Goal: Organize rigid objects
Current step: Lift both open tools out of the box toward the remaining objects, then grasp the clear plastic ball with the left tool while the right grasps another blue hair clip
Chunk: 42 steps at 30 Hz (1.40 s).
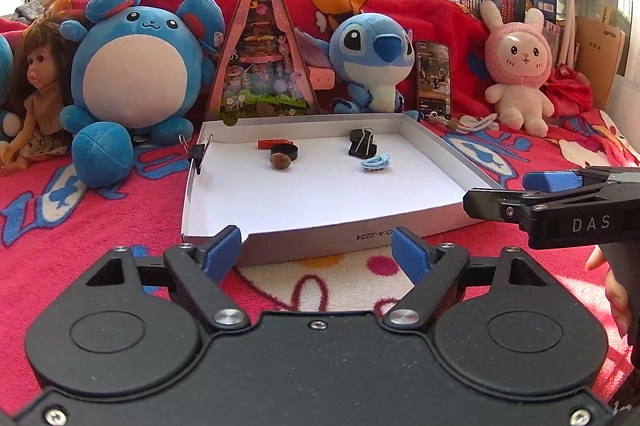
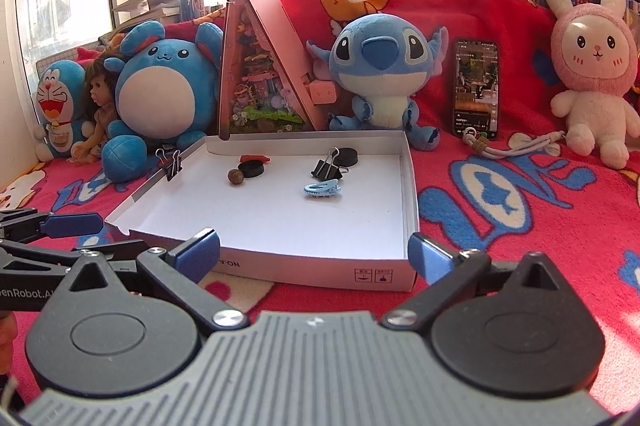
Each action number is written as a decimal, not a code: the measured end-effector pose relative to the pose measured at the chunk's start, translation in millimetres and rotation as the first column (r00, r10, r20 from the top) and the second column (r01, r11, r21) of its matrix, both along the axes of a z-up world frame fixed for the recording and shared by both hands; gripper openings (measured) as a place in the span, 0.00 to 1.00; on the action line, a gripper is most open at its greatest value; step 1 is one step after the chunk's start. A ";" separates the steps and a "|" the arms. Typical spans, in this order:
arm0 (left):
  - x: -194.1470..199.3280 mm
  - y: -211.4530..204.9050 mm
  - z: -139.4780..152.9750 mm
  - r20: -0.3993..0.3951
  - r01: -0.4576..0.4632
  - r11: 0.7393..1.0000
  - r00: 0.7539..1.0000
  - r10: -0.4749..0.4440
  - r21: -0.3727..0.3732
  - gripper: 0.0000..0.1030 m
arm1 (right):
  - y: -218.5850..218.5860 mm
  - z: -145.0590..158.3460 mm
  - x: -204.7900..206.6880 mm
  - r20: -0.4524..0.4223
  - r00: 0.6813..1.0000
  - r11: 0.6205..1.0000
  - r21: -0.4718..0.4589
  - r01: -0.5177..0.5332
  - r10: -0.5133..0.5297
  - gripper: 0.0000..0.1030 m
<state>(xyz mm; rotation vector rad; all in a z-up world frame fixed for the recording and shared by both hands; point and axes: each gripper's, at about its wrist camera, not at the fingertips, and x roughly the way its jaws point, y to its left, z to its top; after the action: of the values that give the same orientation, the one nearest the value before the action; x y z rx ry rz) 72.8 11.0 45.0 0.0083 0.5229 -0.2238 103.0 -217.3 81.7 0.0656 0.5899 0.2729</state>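
A shallow white cardboard tray (image 1: 320, 226) (image 2: 304, 258) lies on the red blanket. Inside it are a red piece (image 1: 267, 144) (image 2: 254, 158), a black puck (image 1: 285, 150) (image 2: 252, 169), a brown nut (image 1: 280, 160) (image 2: 233, 176), a black binder clip (image 1: 362, 143) (image 2: 326, 165), a second black puck (image 2: 346, 157) and a light blue hair clip (image 1: 376, 161) (image 2: 322, 189). Another binder clip (image 1: 198, 151) (image 2: 173, 161) grips the tray's left wall. My left gripper (image 1: 318, 252) is open and empty just before the tray's near wall. My right gripper (image 2: 314, 254) is open and empty, also at the near wall; it shows in the left wrist view (image 1: 520, 191).
Plush toys stand behind the tray: a blue round one (image 1: 136, 65), Stitch (image 1: 372, 61) (image 2: 380, 65), a pink rabbit (image 1: 518, 65) (image 2: 592, 73), a doll (image 1: 36, 85). A triangular pink diorama box (image 1: 262, 53) and a phone (image 1: 434, 79) lean at the back. A cord (image 2: 516, 147) lies right.
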 end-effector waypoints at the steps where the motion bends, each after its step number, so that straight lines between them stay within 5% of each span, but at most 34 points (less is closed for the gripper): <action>1: -2.4 -0.3 -1.1 -0.001 0.003 1.000 1.000 -0.003 0.005 0.79 | 0.1 -1.0 -1.5 0.000 1.000 1.000 -0.003 -0.001 0.001 1.00; 37: -74.4 -1.6 -33.1 -0.004 0.063 0.994 0.998 -0.063 0.091 0.82 | 20.8 -42.2 -89.0 -0.004 0.995 0.981 -0.168 -0.094 0.095 1.00; 42: -77.3 6.6 -32.6 -0.007 0.061 0.995 0.998 -0.061 0.077 0.82 | 23.0 -43.6 -89.4 -0.012 0.995 0.984 -0.146 -0.101 0.100 0.93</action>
<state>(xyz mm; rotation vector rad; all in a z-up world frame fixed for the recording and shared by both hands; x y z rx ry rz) -4.5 17.6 12.5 0.0991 0.5364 -0.2631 13.6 -194.3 38.2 -0.1060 0.6172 0.3265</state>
